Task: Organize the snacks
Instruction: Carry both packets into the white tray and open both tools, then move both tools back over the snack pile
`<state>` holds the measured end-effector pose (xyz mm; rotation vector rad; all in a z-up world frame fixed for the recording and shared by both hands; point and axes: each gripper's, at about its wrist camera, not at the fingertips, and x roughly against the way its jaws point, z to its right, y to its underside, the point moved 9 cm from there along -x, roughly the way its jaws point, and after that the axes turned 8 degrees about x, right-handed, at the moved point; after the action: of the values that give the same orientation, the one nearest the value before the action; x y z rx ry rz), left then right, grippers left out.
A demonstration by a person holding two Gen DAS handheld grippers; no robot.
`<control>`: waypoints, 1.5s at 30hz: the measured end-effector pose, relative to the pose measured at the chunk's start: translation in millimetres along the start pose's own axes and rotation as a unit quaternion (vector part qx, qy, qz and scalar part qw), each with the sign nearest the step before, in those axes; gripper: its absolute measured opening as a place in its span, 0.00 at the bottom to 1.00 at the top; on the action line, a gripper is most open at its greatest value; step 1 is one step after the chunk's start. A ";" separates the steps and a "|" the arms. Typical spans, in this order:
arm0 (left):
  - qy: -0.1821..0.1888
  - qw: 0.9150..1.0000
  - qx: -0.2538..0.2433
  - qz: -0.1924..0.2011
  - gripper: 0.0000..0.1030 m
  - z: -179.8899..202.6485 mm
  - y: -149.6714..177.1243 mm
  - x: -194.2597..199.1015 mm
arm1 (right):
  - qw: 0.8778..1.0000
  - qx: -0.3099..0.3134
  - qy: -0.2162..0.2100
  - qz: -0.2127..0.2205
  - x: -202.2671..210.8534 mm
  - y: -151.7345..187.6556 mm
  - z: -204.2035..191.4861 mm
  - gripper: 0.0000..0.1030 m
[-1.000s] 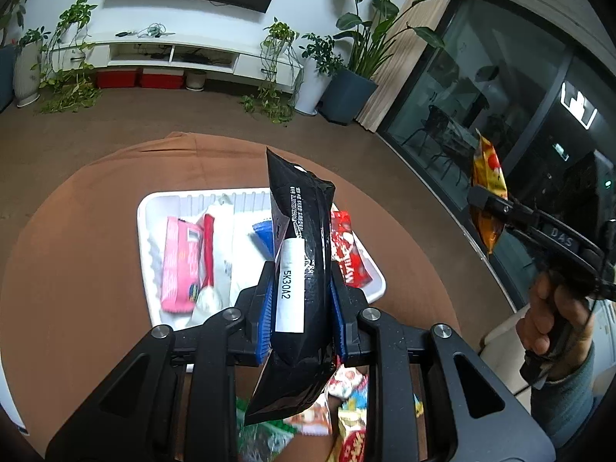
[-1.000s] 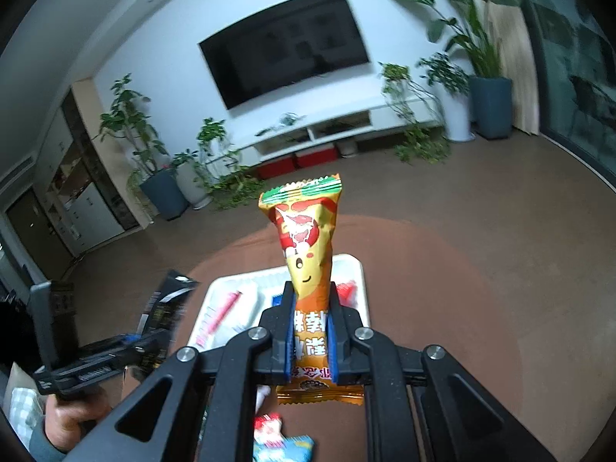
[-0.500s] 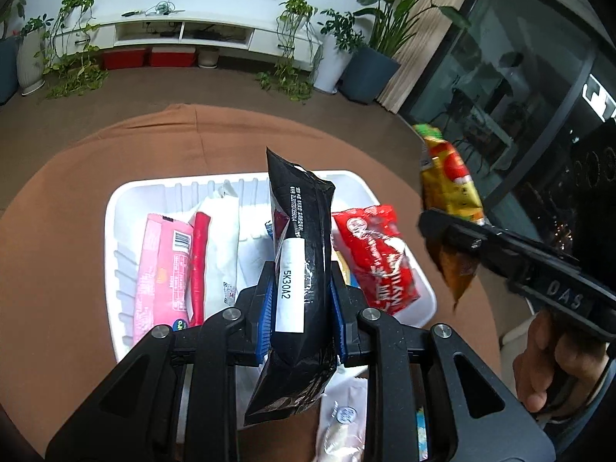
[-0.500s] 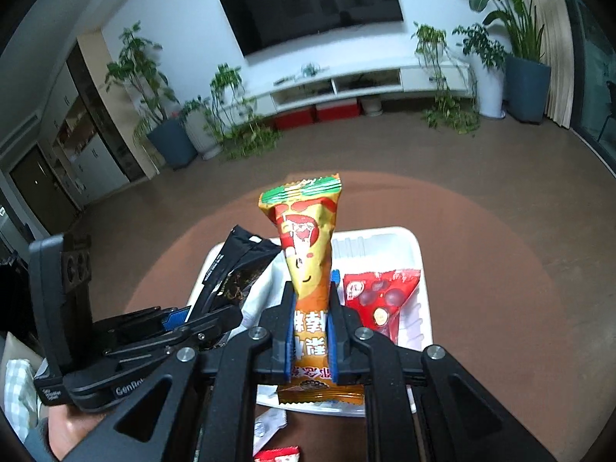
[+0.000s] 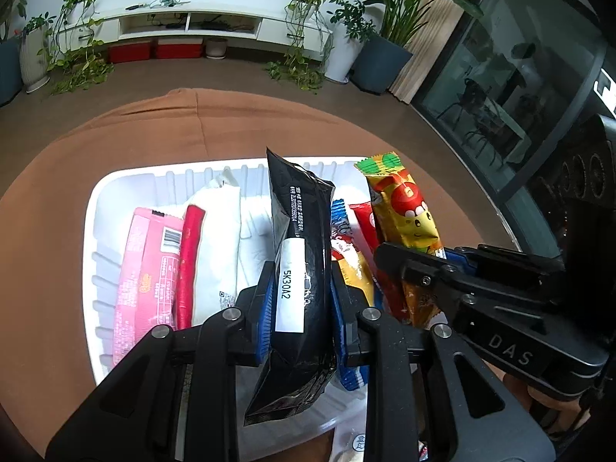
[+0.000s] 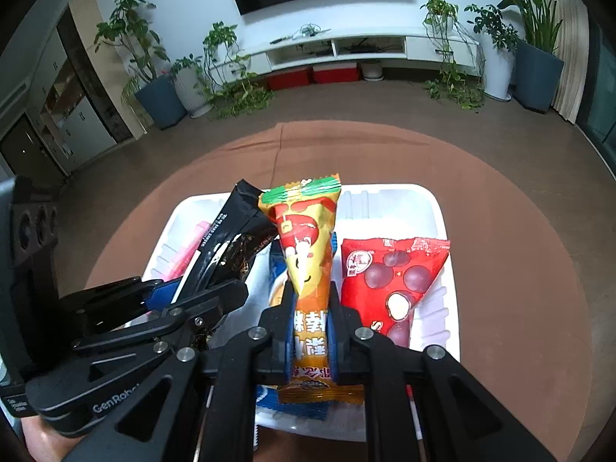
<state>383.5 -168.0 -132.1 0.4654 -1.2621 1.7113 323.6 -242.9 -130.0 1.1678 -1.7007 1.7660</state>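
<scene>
Left gripper (image 5: 300,308): clamped on black packet (image 5: 300,238). Right gripper (image 6: 311,331): clamped on orange packet (image 6: 308,246). Both above white tray (image 6: 435,208); red packet (image 6: 392,273) lies inside, right.

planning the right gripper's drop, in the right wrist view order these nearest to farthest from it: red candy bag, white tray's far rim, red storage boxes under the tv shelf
1. Red candy bag with round sweets: just right of the right gripper, lying in the tray.
2. White plastic tray's far rim: ahead, beyond the bag.
3. Red storage boxes: across the floor, by the far wall.
</scene>
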 end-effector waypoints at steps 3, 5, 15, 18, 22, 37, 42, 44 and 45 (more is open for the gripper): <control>-0.008 1.000 0.008 -0.003 0.23 -6.4 -0.6 -9.4 | 1.000 0.000 0.003 -0.012 -7.8 4.8 1.3 0.14; -0.012 1.000 0.009 -0.004 0.23 -6.1 -0.7 -14.0 | 1.000 -0.001 0.004 -0.018 -12.0 7.6 2.5 0.14; -0.024 1.000 0.016 0.000 0.30 -7.7 -5.5 -19.3 | 1.000 -0.001 0.008 -0.022 -15.8 11.0 5.6 0.19; -0.022 1.000 0.017 0.001 0.30 -7.7 -7.3 -18.4 | 1.000 -0.002 0.009 -0.022 -15.6 11.2 7.1 0.19; -0.020 1.000 0.017 0.009 0.30 -8.6 -8.8 -13.2 | 1.000 0.000 0.009 -0.020 -13.4 11.5 7.8 0.20; -0.001 0.997 0.013 0.073 0.93 -0.8 -10.9 93.1 | 0.999 -0.015 -0.002 0.044 59.2 8.6 11.6 0.64; -0.002 0.996 0.006 0.094 1.00 -10.9 14.2 152.1 | 0.995 -0.020 -0.012 0.095 110.0 29.2 15.7 0.78; -0.006 0.996 0.001 0.092 1.00 -16.9 32.6 168.8 | 0.994 -0.029 -0.014 0.107 126.4 45.0 16.7 0.80; -0.014 0.996 0.000 0.091 1.00 -21.1 43.4 176.1 | 0.993 -0.035 -0.017 0.111 134.0 56.4 16.8 0.80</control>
<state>263.8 -71.4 -33.6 0.3837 -1.3592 1.8618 209.3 -300.9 -59.3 1.0179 -1.9618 1.8044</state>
